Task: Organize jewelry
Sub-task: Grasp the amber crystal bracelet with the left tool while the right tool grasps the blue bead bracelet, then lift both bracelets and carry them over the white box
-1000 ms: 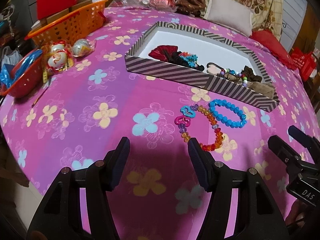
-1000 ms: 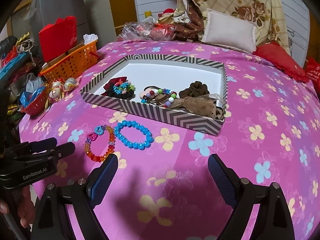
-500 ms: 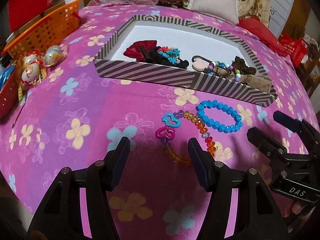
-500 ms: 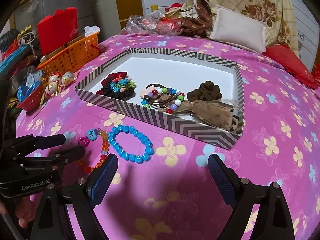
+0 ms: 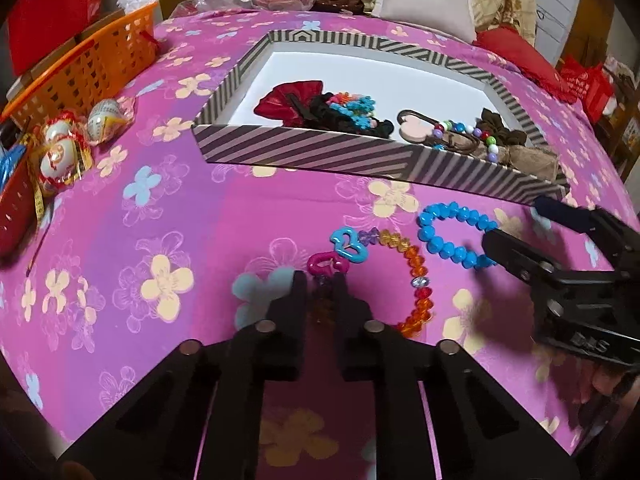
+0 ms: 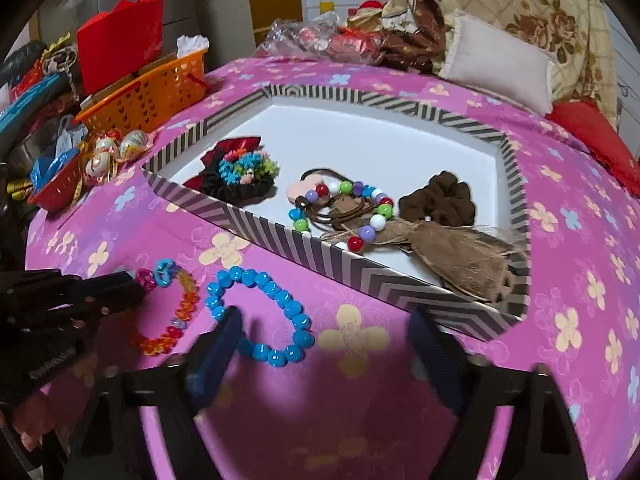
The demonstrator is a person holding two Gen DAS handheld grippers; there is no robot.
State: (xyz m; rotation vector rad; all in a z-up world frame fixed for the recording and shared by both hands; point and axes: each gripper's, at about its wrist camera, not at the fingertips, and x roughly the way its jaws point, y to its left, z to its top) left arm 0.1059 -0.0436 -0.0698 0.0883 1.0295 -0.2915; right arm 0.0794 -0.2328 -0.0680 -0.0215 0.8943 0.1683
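**Left gripper clamps the orange bracelet, right lines up on the blue**

Both grippers have pushed in toward the bracelets since half a second ago, and the left one has gone from wide open to nearly closed. Left gripper (image 5: 320,280) now has its jaws pinched in on the dark end of the orange bracelet (image 5: 416,280), just below the pink and blue charms (image 5: 340,252); only the bead strand sits in the gap. By my read the grasp is made, though the strand is not yet lifted off the cloth (image 5: 160,220).

Over on the right, the right gripper (image 6: 324,340) is spread wide, its left finger (image 6: 218,344) touching or just beside the blue bracelet (image 6: 260,316) at its 8 o'clock, the other finger well clear at 3 o'clock. It holds nothing.

Both bracelets lie on the pink cloth at 6 o'clock of the striped box (image 6: 360,276), near its front wall. Inside the box already: a red bow (image 6: 224,156), a beaded bracelet (image 6: 352,208), a brown scrunchie (image 6: 440,200).

Step in hand, as I judge it: picking up the two loose bracelets. Next, the left should lift straight up and carry over the front wall toward 12 o'clock, keeping the dangling loop from catching the rim. The right needs to shift left so the beads sit between its fingers before closing.
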